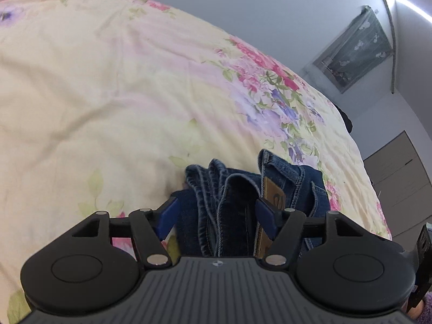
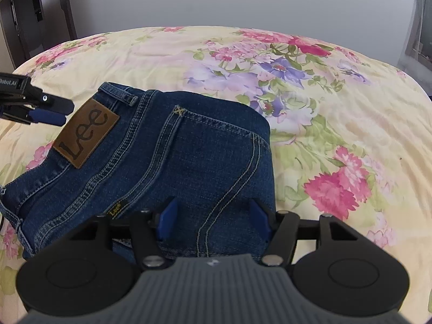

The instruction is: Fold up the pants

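Dark blue jeans (image 2: 189, 148) lie folded into a compact block on the bed, back side up, with a brown leather Lee patch (image 2: 86, 133) at the waistband. My right gripper (image 2: 213, 221) hangs open over the near edge of the block, its blue pads apart above the denim. My left gripper (image 1: 216, 216) is open at the waistband end. Bunched denim edges (image 1: 232, 189) and the patch (image 1: 272, 194) sit between its spread pads, and the pads do not press on them. In the right wrist view the left gripper (image 2: 54, 110) reaches in from the left, beside the patch.
A pale yellow bedcover (image 2: 324, 108) with pink and purple flowers spreads under and around the jeans. A dark door (image 2: 40, 5) stands beyond the bed's far left corner. A curtained window (image 1: 353, 48) and grey wardrobe doors (image 1: 397, 167) lie off the right side.
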`<state>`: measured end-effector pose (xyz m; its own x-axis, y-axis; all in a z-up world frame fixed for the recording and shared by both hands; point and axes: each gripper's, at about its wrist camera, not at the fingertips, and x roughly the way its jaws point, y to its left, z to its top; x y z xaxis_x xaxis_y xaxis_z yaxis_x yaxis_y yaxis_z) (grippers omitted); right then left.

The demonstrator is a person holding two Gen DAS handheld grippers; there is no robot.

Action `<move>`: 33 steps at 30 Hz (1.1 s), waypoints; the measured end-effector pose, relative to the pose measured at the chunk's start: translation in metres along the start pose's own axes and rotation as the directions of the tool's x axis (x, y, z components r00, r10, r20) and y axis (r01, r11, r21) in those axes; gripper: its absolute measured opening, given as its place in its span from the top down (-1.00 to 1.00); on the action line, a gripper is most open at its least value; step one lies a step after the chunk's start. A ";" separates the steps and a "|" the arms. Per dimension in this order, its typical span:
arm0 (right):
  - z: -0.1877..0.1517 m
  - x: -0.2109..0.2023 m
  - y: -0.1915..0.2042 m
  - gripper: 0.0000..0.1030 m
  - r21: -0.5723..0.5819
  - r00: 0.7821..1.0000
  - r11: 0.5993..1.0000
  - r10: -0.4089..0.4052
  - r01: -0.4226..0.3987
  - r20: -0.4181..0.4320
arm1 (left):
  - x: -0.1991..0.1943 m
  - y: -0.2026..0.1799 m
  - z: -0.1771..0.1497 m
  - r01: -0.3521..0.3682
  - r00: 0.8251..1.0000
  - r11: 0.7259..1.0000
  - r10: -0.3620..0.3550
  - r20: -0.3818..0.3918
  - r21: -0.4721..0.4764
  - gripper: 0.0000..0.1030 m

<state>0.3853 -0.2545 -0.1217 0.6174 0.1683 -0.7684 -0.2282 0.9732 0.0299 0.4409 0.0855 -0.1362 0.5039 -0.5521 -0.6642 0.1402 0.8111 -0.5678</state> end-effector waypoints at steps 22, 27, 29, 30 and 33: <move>0.002 0.001 0.002 -0.17 0.007 1.000 1.000 -0.003 0.003 -0.016 | 0.037 0.025 -0.013 0.233 0.972 0.952 -0.236 0.011 -0.199 -0.70; 0.003 0.003 -0.001 -0.17 0.014 1.000 1.000 0.004 -0.004 -0.027 | 0.042 0.013 -0.013 0.197 0.980 0.975 -0.198 0.008 -0.099 -0.30; 0.003 0.004 -0.002 -0.17 0.017 1.000 1.000 0.009 -0.008 -0.026 | 0.037 0.005 -0.015 0.205 0.979 0.975 -0.204 0.012 -0.089 0.37; 0.003 0.003 -0.002 -0.17 0.013 1.000 1.000 0.009 -0.008 -0.028 | 0.031 -0.002 -0.016 0.189 0.982 0.979 -0.188 0.019 -0.077 0.44; 0.005 -0.003 -0.007 -0.12 0.041 0.999 0.999 0.023 -0.022 -0.032 | 0.006 -0.034 -0.017 0.150 0.988 0.989 -0.150 0.040 0.004 0.64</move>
<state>0.3892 -0.2608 -0.1165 0.5876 0.1856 -0.7876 -0.2107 0.9749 0.0726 0.4243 0.0513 -0.1294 0.5111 -0.6593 -0.5514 0.2180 0.7200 -0.6588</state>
